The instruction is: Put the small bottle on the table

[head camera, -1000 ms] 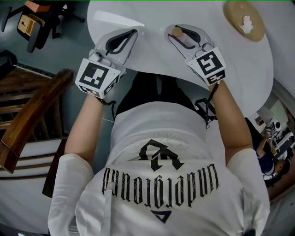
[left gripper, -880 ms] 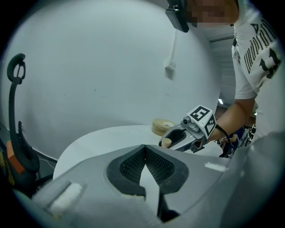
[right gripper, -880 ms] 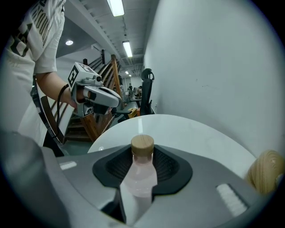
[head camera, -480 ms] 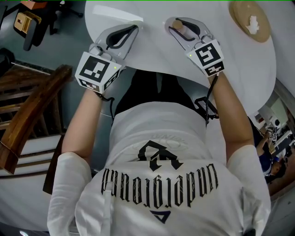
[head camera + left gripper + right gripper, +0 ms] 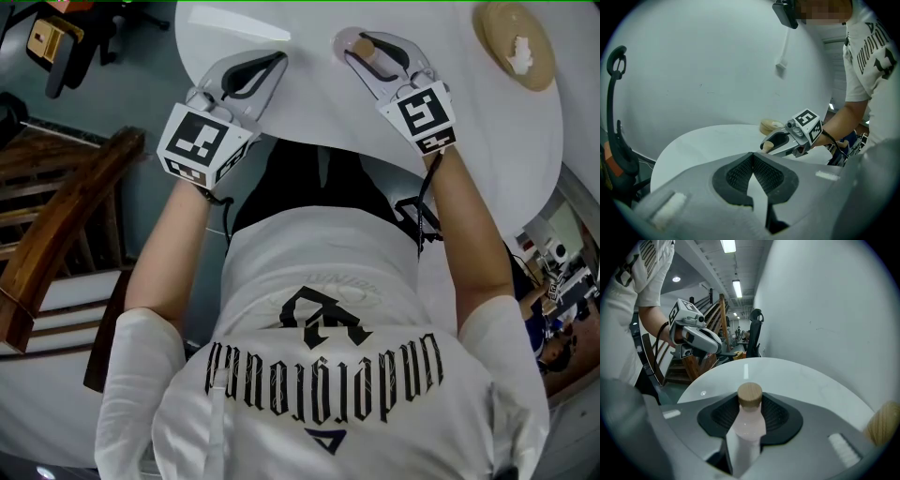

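The right tool (image 5: 354, 44) is gripping the small bottle (image 5: 749, 425). Its jaws are standing partly apart, and the ribbed black pads (image 5: 776, 414) are pressing on either side of the bottle's body. The bottle is lying along the jaws with its cap (image 5: 750, 394) pointing toward the tips, so it is not sitting upright. It is hovering over the near part of the bench (image 5: 309, 108). Whether any part of it is touching the surface cannot be told.

The left tool (image 5: 752, 156) is holding nothing. Its pad tips are meeting, leaving only a small opening behind them. It is hanging over the bench's near edge, to the left of the right tool and apart from it.

Farther out on the bench, well to the right, a round dish (image 5: 499, 37) is carrying a small white crumpled lump (image 5: 518, 54). Nothing is lying between the tools and the bare bench around them. A wooden stair rail (image 5: 56, 234) is running beside the person's left arm, off the bench.

The bottle's body is looking smooth, pale pink and translucent, narrowing to a neck under a round, wood-coloured cap. The tools are showing grey moulded shells, each bearing a cube with black-and-white square markers (image 5: 427, 117). The bench is appearing round, white and glossy, and the dish is looking like light wood.
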{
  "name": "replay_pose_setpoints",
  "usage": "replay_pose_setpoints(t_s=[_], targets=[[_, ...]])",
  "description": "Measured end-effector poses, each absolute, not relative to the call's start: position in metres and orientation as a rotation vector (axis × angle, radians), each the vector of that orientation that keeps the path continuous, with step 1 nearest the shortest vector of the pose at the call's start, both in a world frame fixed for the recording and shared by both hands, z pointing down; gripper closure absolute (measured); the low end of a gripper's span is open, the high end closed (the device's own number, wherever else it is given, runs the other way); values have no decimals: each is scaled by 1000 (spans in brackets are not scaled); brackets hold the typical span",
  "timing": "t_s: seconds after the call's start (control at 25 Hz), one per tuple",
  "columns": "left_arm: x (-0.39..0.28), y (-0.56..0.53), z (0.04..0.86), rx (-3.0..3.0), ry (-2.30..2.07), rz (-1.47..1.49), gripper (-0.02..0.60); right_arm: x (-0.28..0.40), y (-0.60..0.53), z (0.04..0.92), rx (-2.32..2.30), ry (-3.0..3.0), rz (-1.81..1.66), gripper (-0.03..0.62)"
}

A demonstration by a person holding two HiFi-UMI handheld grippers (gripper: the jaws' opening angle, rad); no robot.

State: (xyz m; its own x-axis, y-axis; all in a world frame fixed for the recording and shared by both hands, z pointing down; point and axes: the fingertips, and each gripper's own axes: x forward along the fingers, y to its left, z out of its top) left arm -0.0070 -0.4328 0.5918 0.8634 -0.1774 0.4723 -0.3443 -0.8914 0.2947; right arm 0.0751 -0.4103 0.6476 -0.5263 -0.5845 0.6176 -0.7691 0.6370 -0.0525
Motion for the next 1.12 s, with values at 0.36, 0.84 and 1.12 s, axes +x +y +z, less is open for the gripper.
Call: replay_pose_setpoints(t_s=[0.36,0.84,1.12], targets=[[-9,-424,589,2659,-407,613,575,71,-408,651,1051,-2290,420,444],[-15,-401,570,2676,-494,595,575,73,-397,641,1018,-2287,433,378],[-28,-384,538,2700,-659,540,575,91,-370,598,1071,-2321,371,375]])
